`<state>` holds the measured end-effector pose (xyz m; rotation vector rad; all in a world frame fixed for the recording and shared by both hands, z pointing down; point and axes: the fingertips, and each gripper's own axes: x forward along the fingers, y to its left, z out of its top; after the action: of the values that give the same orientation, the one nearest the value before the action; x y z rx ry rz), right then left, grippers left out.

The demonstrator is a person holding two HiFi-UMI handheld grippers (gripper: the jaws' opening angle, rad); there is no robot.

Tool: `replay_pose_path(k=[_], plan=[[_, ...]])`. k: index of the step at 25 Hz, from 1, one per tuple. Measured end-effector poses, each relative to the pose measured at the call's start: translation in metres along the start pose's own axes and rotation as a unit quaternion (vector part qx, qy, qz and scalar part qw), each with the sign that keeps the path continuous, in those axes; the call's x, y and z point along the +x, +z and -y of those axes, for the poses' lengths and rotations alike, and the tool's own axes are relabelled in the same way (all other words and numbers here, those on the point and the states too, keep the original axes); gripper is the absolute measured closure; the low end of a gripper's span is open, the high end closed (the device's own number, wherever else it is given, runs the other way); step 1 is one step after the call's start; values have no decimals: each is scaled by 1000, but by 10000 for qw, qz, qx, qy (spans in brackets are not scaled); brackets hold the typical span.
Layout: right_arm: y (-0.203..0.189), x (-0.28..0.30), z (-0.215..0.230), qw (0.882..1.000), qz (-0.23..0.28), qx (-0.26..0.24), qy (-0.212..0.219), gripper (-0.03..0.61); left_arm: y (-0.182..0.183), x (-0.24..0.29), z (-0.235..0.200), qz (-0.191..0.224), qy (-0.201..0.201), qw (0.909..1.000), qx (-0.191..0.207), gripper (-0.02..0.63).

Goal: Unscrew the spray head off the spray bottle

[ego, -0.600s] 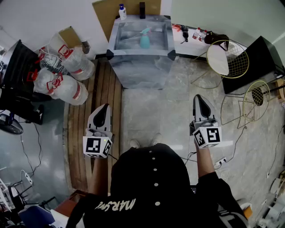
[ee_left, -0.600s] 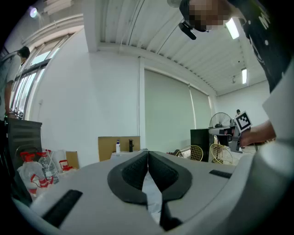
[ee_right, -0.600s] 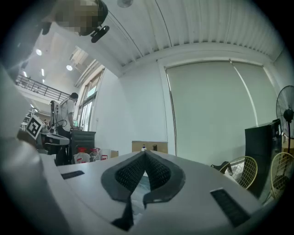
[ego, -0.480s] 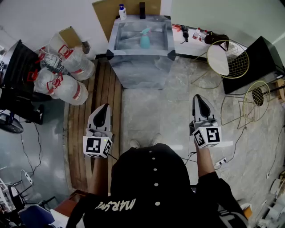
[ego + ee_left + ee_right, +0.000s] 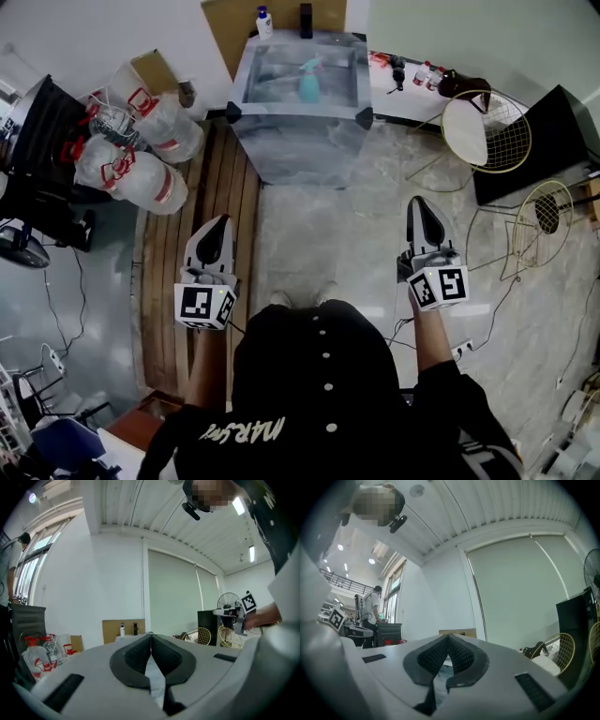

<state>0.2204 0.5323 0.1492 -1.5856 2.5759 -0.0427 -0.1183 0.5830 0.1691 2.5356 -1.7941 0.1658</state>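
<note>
Grey hand-held left gripper: pinched tight shut, nothing between the jaws. Same for the grey hand-held right gripper: squeezed shut and empty. Both held out level in front of the body, side by side, well apart, pointing ahead.

Biggest thing ahead: a square grey marble-look table with black corners, well away from both grippers, with pale stone floor in between. Left of it, a pile of big clear water jugs with red handles. Right of it, a round gold wire chair.

Smaller now: a little teal plastic spray bottle, standing up on the table top toward the far side. Long way up and down, so a good shape for a pinch from the side. At the back edge, a small white bottle with a blue cap and a thin dark bottle, both apart from the teal one.

Smallest: the teal spray head, on top of the spray bottle, not yet off as far as can be told.

Way to go: forward, and a bit inward for each hand. About halfway between the two grippers from side to side, so neither hand clearly nearer. Likely need: jaws opened first, one pinch low on the body, the other up on the head for the twist.
</note>
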Motion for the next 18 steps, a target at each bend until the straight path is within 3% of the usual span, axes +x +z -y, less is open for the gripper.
replay_pose_path(k=[7,18], plan=[[-10,13,20,9996,-130,-14,246,566,6,11,13,28,216,9998,46,588],[-20,49,36,9993,-257,-137,227,566,-5,51,1,-27,200,9998,-22,588]])
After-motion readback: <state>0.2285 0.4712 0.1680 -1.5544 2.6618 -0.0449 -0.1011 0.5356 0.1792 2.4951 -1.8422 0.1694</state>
